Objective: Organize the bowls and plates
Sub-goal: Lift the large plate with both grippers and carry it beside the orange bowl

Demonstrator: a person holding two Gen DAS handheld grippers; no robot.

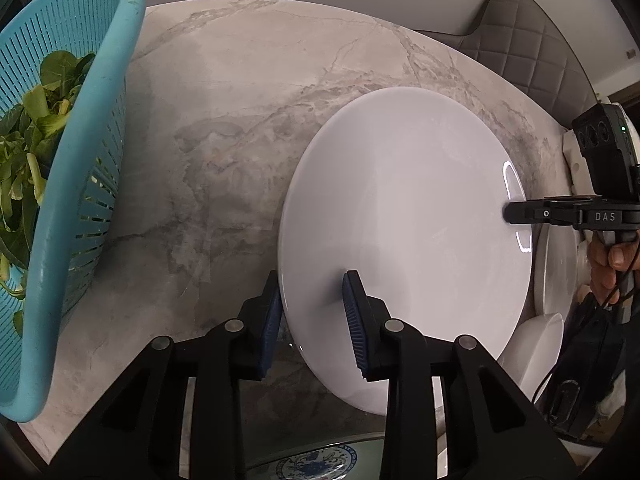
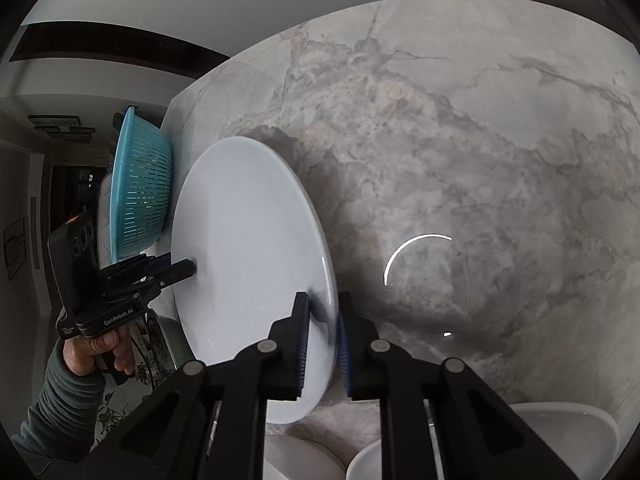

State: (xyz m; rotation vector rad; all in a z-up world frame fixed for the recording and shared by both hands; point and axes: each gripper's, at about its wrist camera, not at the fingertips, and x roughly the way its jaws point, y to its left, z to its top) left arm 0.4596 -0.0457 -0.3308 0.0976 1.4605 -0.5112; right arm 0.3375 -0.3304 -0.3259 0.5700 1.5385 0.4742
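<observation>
Grippers, two. Left gripper [image 1: 312,320]: jaws narrowed, straddling the near rim of the plate, one blue pad under the rim and one over the plate's face; whether both pads pressed could not be told. Right gripper [image 2: 323,344]: jaws drawn close on the plate's opposite rim, a pad on each face, clamping it.

White plate [image 1: 404,240], one, large: between both pairs of jaws, tilted, its edges raised off the marble table [image 1: 224,128].

Other white dishes, at least three: in the left wrist view two [image 1: 556,272] lay just beyond the right-hand jaw, partly hidden under the held plate; in the right wrist view pieces [image 2: 568,436] showed below the jaws at the frame's foot. Exact count uncertain.

Blue-and-white patterned dish [image 1: 316,460], one: beneath the left jaws, nearest the camera.

Blue colander [image 1: 80,160], one, holding green leaves [image 1: 36,128]: well left of the left jaws.

Quilted chair back [image 1: 528,52], one: beyond the table's far edge.
</observation>
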